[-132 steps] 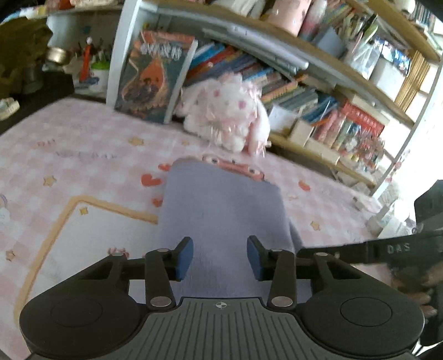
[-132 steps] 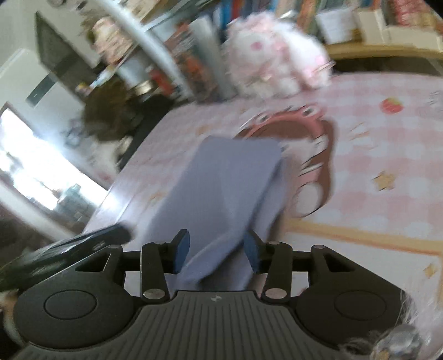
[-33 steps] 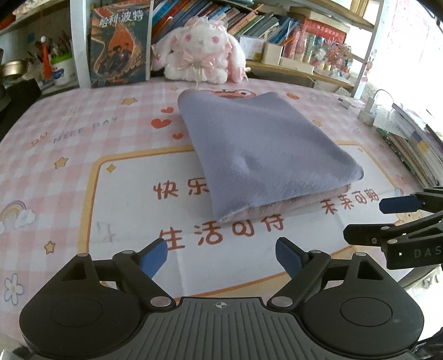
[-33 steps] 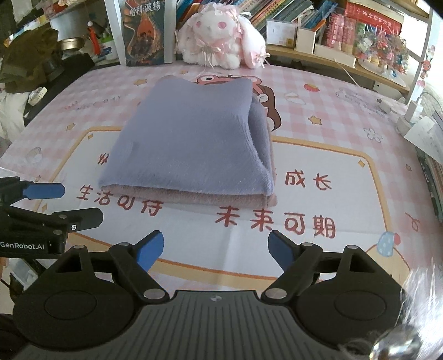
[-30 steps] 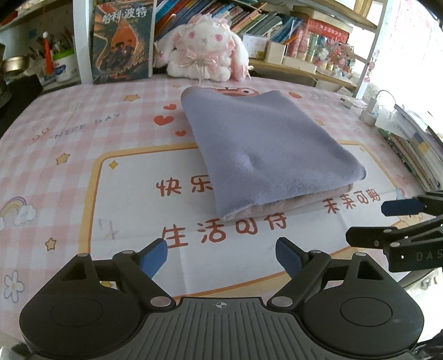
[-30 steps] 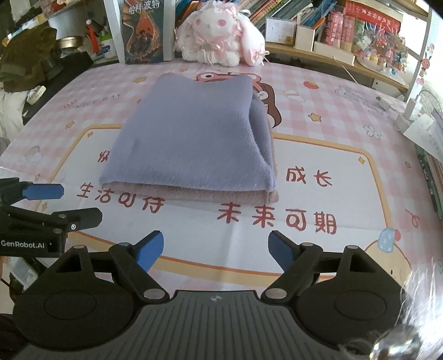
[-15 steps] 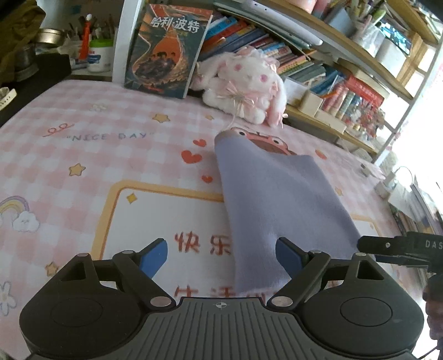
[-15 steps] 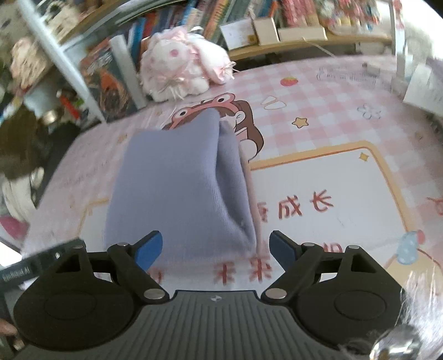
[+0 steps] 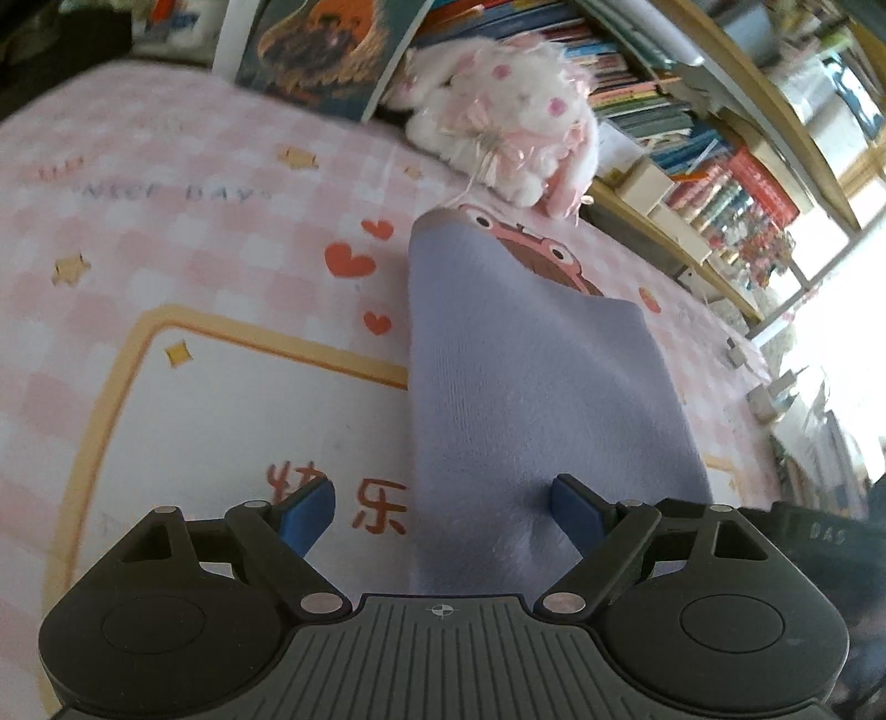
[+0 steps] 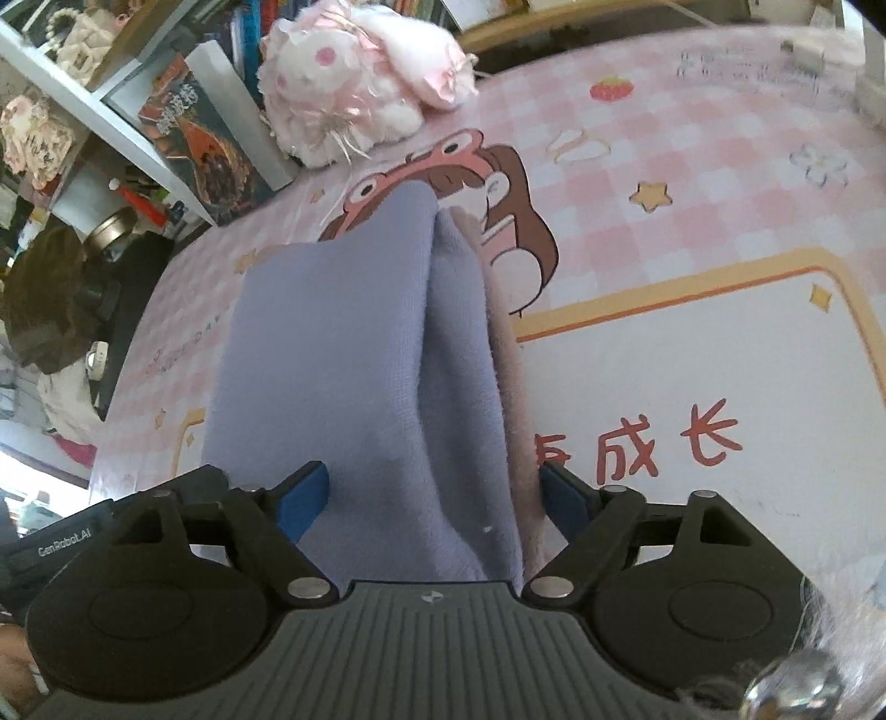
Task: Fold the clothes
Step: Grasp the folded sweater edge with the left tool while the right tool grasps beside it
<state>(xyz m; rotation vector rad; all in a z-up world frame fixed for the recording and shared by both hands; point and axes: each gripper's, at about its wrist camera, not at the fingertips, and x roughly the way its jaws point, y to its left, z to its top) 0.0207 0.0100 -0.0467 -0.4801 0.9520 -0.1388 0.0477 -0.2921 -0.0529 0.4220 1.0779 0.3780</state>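
Observation:
A folded lavender garment (image 9: 531, 382) with a pale pink underside lies on the pink checked mat (image 9: 166, 232). My left gripper (image 9: 443, 512) is open, its blue fingers straddling the garment's near left corner. My right gripper (image 10: 434, 495) is open too, its fingers on either side of the garment's (image 10: 354, 365) near right folded edge, where stacked layers show. The right gripper's body shows at the right in the left wrist view (image 9: 819, 531).
A white and pink plush rabbit (image 9: 509, 122) and a standing book (image 9: 326, 50) sit at the mat's far edge before bookshelves (image 9: 720, 166). Dark clutter (image 10: 50, 299) lies off the mat's left side in the right wrist view.
Both grippers have moved forward and down to the garment's near edge, from well back to straddling it. Both stay open, and the garment lies where it was.

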